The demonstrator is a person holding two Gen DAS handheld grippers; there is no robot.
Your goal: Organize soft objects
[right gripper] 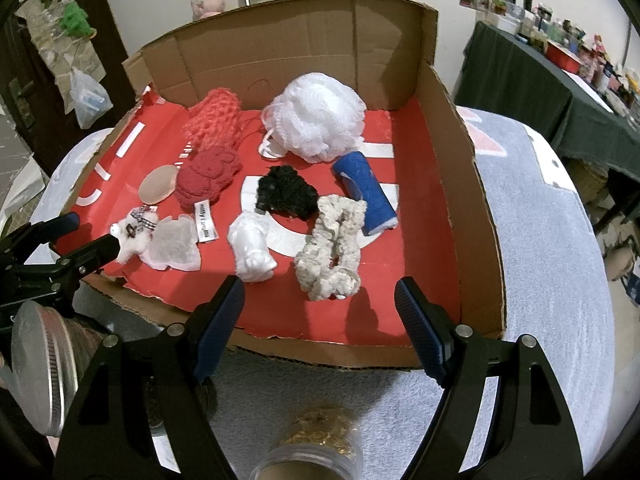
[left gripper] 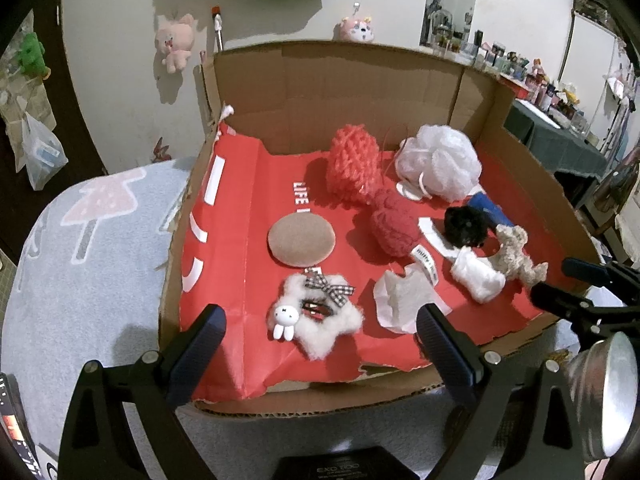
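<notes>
Where the left wrist view looks in, the left gripper [left gripper: 320,344] is held spread and empty before the cardboard tray [left gripper: 360,72], its soft objects [left gripper: 316,316] scattered inside. In the right wrist view, the right gripper [right gripper: 320,320] is likewise parted, empty, nearest the cream scrunchie [right gripper: 332,248] inside that tray; sorting could be pending or complete.

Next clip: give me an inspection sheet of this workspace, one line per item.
Surface: cardboard box lined with red paper, on a pale blue cloth.
Job's things: white bath puff, two red yarn pieces, black pompom, blue roll, cream scrunchie, tan round pad, fluffy star with bunny.
Clutter: jar below the right gripper.
Grippers: left gripper and right gripper both open, empty, at the box's near edge.
Cables: nothing seen.
Surroundings: plush toys on wall, crowded shelf.
</notes>
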